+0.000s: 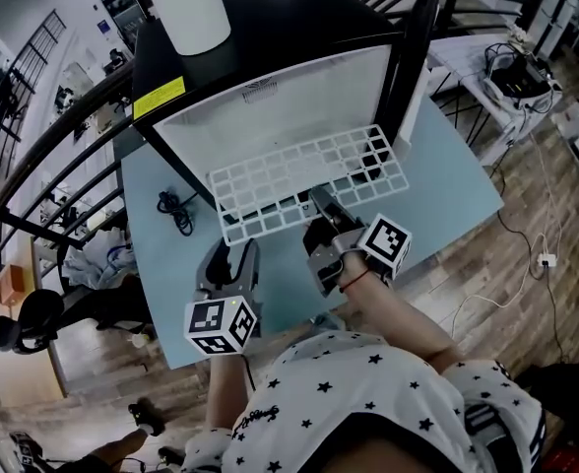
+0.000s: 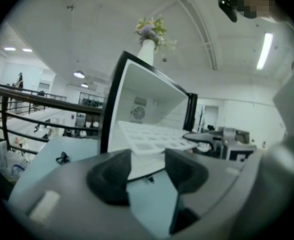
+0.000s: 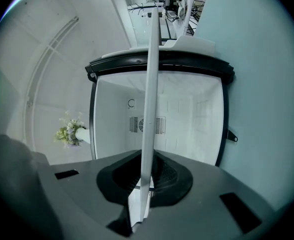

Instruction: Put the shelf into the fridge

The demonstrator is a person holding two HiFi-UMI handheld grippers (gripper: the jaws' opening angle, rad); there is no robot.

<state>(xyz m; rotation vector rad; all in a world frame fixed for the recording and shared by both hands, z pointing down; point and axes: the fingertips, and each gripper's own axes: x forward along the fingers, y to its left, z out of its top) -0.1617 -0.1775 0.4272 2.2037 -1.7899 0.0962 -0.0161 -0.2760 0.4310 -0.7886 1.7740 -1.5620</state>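
A white grid shelf (image 1: 309,180) lies flat in front of the open mouth of a small black fridge (image 1: 270,37) with a white inside (image 1: 270,116). My right gripper (image 1: 321,208) is shut on the middle of the shelf's near edge. In the right gripper view the shelf (image 3: 149,109) shows edge-on, clamped between the jaws (image 3: 146,179) and pointing into the fridge (image 3: 187,119). My left gripper (image 1: 234,256) is open just short of the shelf's near left corner. In the left gripper view the shelf (image 2: 152,139) lies just beyond the spread fingers (image 2: 109,176), untouched.
The fridge stands on a light blue table (image 1: 447,185) with its door (image 1: 418,57) open at the right. A white vase (image 1: 186,3) with flowers (image 2: 149,31) stands on top. A black cable (image 1: 176,210) lies at the table's left. Black railings run behind.
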